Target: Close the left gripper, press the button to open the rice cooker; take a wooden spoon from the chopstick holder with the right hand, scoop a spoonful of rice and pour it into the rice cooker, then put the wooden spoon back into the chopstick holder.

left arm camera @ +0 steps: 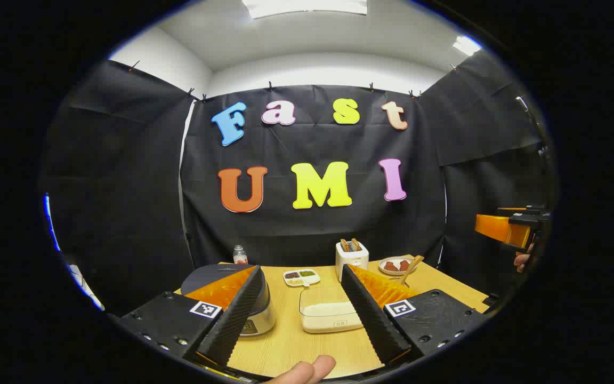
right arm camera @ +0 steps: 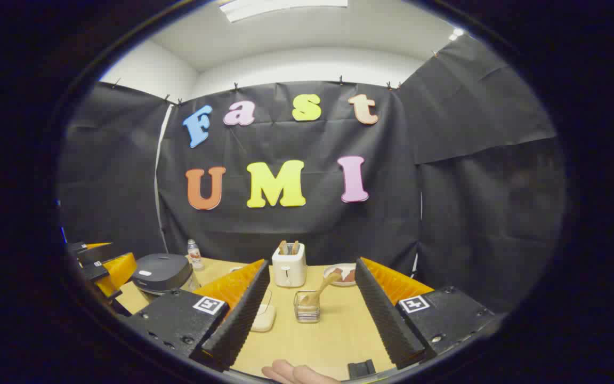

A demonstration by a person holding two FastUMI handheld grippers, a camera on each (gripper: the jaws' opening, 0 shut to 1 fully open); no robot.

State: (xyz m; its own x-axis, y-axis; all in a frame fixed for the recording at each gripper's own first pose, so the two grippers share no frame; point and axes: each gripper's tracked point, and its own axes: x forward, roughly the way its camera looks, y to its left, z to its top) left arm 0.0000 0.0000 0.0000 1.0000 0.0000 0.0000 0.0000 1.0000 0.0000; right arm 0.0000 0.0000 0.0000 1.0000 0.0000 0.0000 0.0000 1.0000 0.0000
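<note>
The table (right arm camera: 333, 336) is light wood and carries everything. The rice cooker (right arm camera: 160, 273) sits toward its left edge with the lid down, so the button press is not yet done. It looks heavy and rigid, unlikely to slide under a firm push. In the left gripper view the rice cooker (left arm camera: 256, 314) lies low and just behind that gripper's left finger, so the button is hard to make out.

The rice box (left arm camera: 331, 312), a clear tub of white grains, stands mid-table between the left gripper's fingers. The white toaster (right arm camera: 289, 268) stands near the back edge, with a plate (right arm camera: 341, 274) to its right and a small bottle (right arm camera: 194, 254) at the back left. A little divided dish (left arm camera: 301, 277) lies left of the toaster.

The holder (right arm camera: 307, 305), a small clear cup, stands mid-table between the right gripper's fingers, well ahead of them. The wooden spoon (right arm camera: 323, 285) leans out of it to the right. It should be light, stiff and slightly slick; I would take it on the upper handle.

The left gripper (left arm camera: 307, 314) has its fingers wide apart and must close first. The right gripper (right arm camera: 312, 314) is spread too, empty
</note>
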